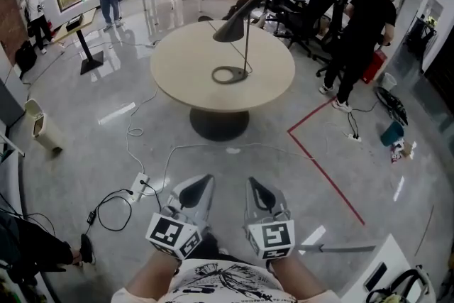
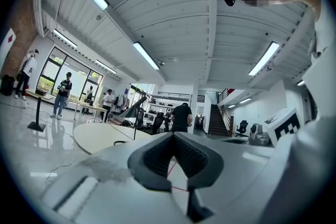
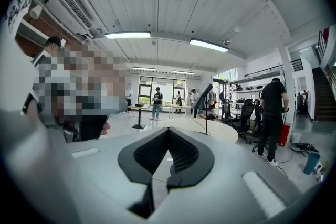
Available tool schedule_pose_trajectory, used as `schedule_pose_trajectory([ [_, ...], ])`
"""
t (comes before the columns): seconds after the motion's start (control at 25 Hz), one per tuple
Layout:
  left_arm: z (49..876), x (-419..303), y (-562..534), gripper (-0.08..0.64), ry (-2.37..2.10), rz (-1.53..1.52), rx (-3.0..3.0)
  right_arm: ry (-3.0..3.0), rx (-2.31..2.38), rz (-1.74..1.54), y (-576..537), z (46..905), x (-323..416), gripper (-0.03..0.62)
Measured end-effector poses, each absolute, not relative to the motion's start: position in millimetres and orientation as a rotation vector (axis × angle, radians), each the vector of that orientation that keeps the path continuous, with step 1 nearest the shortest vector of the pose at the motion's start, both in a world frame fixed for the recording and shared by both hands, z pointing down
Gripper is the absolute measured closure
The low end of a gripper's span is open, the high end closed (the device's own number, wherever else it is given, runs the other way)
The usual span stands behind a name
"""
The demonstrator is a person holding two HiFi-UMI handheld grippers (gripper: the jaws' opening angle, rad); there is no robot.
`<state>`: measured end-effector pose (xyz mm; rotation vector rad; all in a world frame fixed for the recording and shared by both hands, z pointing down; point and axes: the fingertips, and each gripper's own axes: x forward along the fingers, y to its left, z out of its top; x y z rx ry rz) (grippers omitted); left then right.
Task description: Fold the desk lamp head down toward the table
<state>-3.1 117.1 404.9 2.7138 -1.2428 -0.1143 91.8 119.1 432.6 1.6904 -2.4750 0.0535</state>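
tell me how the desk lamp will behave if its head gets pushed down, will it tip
The desk lamp probably tips easily: its stem is thin and tall, and the cone head sits high and off to one side. Its ring base is open and flat, so likely light; it may slide on the smooth round table.

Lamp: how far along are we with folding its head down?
Done: nothing yet. The lamp head stands raised, high above the table.
In hand: nothing. The left gripper and right gripper are both shut and empty, held close to the body, well short of the table.
Left: the whole job, meaning walk up, take hold of the lamp head and fold it down toward the table.
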Motion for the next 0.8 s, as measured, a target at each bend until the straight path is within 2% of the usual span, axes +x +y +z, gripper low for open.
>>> schedule_pose_trajectory([
  [0.8,409.3,-13.0,126.0,0.554,-1.254,-0.100,2.758,-2.451,1.712,0.006,128.4,440.3,89.5,0.583],
])
